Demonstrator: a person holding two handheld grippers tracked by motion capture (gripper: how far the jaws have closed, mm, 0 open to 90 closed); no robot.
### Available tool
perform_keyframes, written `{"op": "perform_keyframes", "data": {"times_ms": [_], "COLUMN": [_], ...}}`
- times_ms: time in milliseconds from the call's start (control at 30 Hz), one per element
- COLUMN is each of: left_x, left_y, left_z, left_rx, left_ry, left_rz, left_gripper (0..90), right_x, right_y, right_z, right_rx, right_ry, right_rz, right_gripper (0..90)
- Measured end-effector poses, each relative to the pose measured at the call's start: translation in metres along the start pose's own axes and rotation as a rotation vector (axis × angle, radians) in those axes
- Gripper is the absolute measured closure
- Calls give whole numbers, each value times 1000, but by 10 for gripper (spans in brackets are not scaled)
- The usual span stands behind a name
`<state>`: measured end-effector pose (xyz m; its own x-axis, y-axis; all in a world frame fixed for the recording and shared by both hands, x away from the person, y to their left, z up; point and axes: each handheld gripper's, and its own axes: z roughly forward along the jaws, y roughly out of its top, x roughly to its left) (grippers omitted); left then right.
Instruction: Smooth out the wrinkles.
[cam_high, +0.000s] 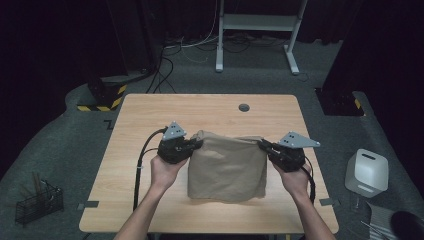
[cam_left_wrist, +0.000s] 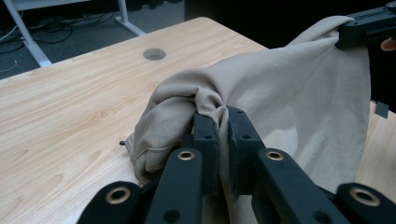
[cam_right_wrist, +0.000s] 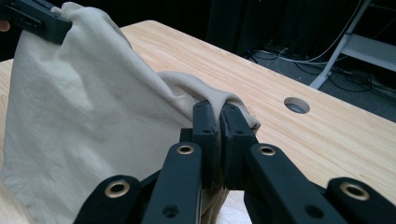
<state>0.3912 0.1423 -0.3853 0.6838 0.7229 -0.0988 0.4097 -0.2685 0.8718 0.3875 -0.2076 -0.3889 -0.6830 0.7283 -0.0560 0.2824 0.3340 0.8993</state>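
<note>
**Mid-fold: both grippers clamped on the far edge of the beige cloth**

Left gripper (cam_high: 192, 145) is pinched on the far-left corner of the beige cloth (cam_high: 227, 167); the left gripper view shows fabric bunched between its near-closed jaws. Right gripper (cam_high: 263, 145) is clamped the same way on the far-right corner, and the right gripper view shows a cloth fold squeezed between the pads. Nothing slack in either grip.

Cloth sits mid-table on the wooden table (cam_high: 150, 112), slightly toward the near edge. Far edge is lifted off the surface and stretched between the two grippers; near part drapes down and rests on the wood. The cable hole (cam_high: 243, 107) lies beyond it, well apart.

My read: this is the lift-and-carry stage of a fold, far edge raised but not yet laid down.

Next move likely calls for:
- both hands travelling together toward the near edge, keeping the span taut so the edge doesn't sag
- matching corners onto the near hem
- lowering before opening the jaws

Risk: uneven pull skews the fold.
</note>
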Motion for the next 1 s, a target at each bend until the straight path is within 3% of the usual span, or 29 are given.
{"op": "perform_keyframes", "data": {"times_ms": [333, 633, 767, 1000], "left_x": [2, 9, 10, 13], "left_y": [6, 10, 13, 16], "left_z": [5, 18, 22, 26], "left_rx": [-2, 8, 15, 11], "left_ry": [10, 4, 26, 31], "left_rz": [14, -8, 10, 7], "left_gripper": [841, 841, 841, 841], "right_x": [-6, -16, -19, -23], "right_y": [3, 6, 5, 6], "right_z": [1, 7, 11, 15], "right_rx": [-7, 2, 6, 11], "right_ry": [-7, -13, -18, -26], "right_rz": [19, 49, 61, 67], "right_gripper": [861, 861, 861, 861]}}
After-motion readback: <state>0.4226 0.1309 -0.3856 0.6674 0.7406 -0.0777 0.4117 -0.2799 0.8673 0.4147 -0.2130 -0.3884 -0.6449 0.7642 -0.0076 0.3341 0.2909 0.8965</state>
